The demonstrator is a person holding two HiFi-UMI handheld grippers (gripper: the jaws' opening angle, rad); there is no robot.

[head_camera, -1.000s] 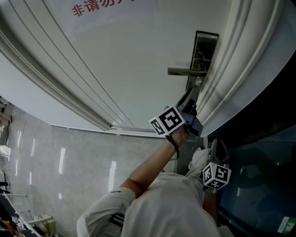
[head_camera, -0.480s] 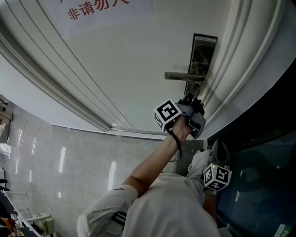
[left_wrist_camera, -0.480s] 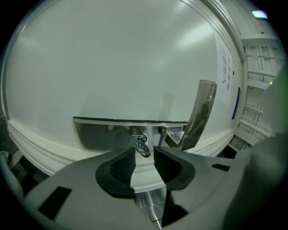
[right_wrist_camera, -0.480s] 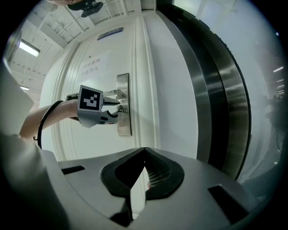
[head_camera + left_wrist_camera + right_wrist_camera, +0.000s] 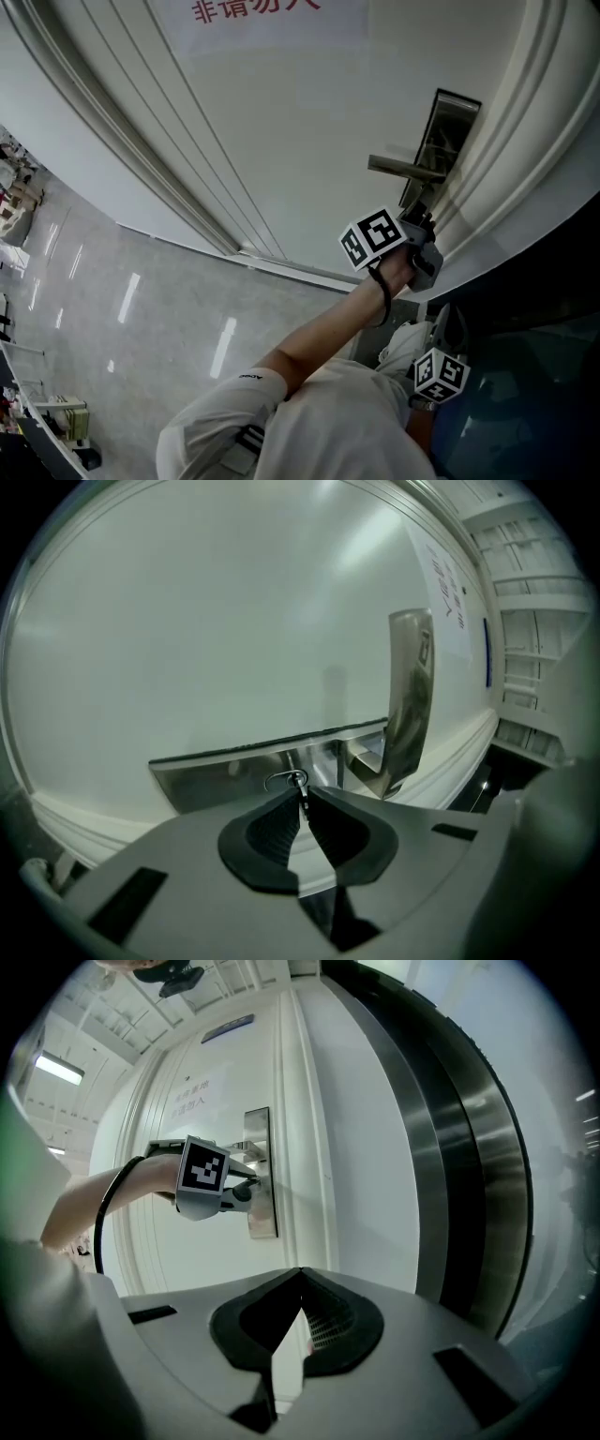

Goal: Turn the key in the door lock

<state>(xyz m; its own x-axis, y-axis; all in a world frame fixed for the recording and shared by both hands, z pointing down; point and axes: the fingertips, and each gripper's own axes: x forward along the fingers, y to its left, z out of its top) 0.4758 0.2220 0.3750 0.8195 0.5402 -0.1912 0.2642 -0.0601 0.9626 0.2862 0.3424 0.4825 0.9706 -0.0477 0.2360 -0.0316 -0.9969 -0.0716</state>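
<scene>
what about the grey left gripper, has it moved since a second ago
Yes. The grey left gripper has moved closer to the silver lever handle; its jaws have just been closing on the small metal key.

Paper notice with red characters sits at the top of the head view, cropped by the frame edge and unreadable. Glossy grey floor lies well below-left of the notice, streaked with light reflections. Cluttered rack is far below-left of the notice, too small to identify. Dark glass panel is far below-right of the notice.

In the right gripper view, a ceiling strip light is up-left of the notice. Small dark plate is just above-right of it, and a wide dark metal band is well to its right.

In the left gripper view, a blue strip is just below-right of the notice.
</scene>
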